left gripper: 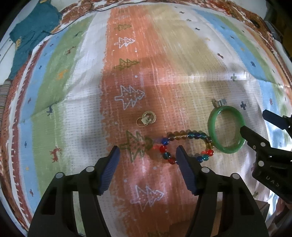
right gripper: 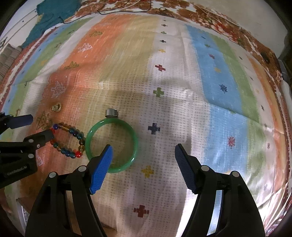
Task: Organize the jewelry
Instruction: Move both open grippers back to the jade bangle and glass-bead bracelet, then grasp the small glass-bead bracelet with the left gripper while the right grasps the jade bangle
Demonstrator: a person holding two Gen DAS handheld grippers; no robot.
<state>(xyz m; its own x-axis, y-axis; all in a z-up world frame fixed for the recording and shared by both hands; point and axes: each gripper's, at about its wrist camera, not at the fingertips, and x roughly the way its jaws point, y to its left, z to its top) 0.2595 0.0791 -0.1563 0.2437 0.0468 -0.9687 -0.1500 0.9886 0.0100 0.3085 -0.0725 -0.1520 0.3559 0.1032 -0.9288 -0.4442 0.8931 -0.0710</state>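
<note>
A bracelet of coloured beads (left gripper: 193, 135) lies on the patterned mat (left gripper: 127, 54). Its left end sits between the blue pads of my left gripper (left gripper: 147, 148), which is open and pointing down, with the right pad over the bracelet's lower edge. A green bangle (right gripper: 113, 121) lies just right of the beads. My right gripper (right gripper: 143, 146) is open over it, its left finger inside the ring and its right finger outside, so the bangle's right rim lies between them. A silver ring (right gripper: 111, 112) stands at the bangle's far edge. A small gold piece (left gripper: 146, 119) lies beyond the beads.
A teal cloth (left gripper: 32, 27) lies at the mat's far left corner with a thin black cable (right gripper: 109, 12) beside it. Each gripper shows in the other's view: right gripper (left gripper: 252, 120), left gripper (right gripper: 42, 124). The two stand close together.
</note>
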